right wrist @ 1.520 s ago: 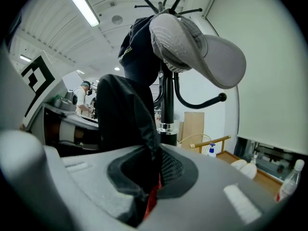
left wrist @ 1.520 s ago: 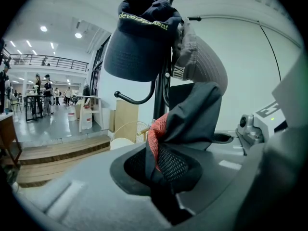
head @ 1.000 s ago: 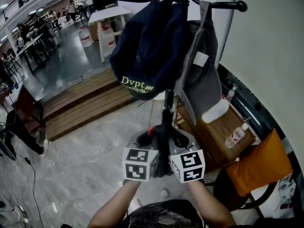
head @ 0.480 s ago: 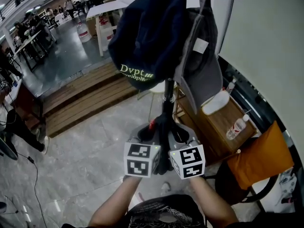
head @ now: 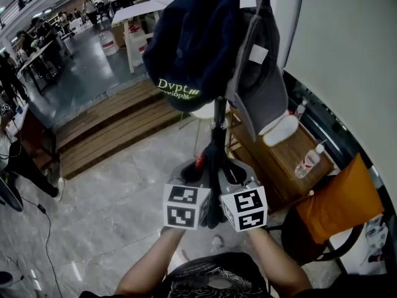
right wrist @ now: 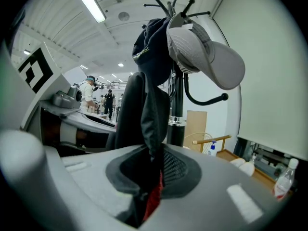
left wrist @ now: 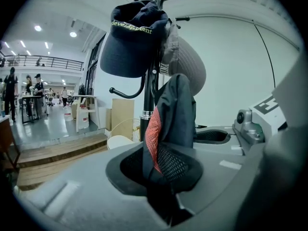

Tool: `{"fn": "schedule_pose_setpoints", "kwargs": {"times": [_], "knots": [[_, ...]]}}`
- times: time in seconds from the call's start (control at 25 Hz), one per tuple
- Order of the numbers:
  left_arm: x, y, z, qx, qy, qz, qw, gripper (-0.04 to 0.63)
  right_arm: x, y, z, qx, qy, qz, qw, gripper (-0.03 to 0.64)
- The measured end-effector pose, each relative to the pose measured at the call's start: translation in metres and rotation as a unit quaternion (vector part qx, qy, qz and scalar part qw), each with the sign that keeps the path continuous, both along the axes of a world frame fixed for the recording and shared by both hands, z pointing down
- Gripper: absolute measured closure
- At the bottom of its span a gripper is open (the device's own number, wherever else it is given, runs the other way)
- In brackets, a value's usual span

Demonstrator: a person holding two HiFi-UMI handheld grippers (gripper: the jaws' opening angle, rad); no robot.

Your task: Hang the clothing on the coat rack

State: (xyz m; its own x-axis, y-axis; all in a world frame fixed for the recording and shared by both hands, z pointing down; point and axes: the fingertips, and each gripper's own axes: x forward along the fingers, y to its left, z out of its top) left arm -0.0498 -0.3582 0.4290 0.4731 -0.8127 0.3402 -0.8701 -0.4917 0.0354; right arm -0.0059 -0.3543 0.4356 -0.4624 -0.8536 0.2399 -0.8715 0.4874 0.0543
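A black coat rack [head: 219, 113] stands ahead, its pole [left wrist: 148, 93] and hooks [right wrist: 166, 4] showing in both gripper views. A navy cap [head: 189, 48] and a grey cap [head: 263, 85] hang from its upper hooks. Below them I hold a dark garment with red mesh lining [head: 211, 166] bunched up against the pole. My left gripper [head: 197, 182] is shut on the garment [left wrist: 171, 124] from the left, and my right gripper [head: 228, 180] is shut on the garment [right wrist: 147, 114] from the right. The two grippers sit side by side, almost touching.
A wooden side table [head: 285, 163] with a water bottle [head: 308, 163] stands right of the rack. An orange chair [head: 338, 207] is at lower right beside the white wall [head: 353, 73]. Wooden steps [head: 105, 132] lie to the left; people and tables fill the far hall.
The rack and caps have shifted slightly upward in the head view. Both grippers stay together on the garment, barely moved.
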Motion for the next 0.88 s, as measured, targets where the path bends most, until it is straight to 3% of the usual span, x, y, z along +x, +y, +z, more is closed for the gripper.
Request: {"fn": "schedule_pose_setpoints", "kwargs": {"times": [0.88], "knots": [[-0.001, 0.02, -0.006, 0.005, 0.005, -0.016, 0.9998, 0.503, 0.003, 0.023, -0.01, 0.017, -0.004, 0.001, 1.0, 0.535]]}}
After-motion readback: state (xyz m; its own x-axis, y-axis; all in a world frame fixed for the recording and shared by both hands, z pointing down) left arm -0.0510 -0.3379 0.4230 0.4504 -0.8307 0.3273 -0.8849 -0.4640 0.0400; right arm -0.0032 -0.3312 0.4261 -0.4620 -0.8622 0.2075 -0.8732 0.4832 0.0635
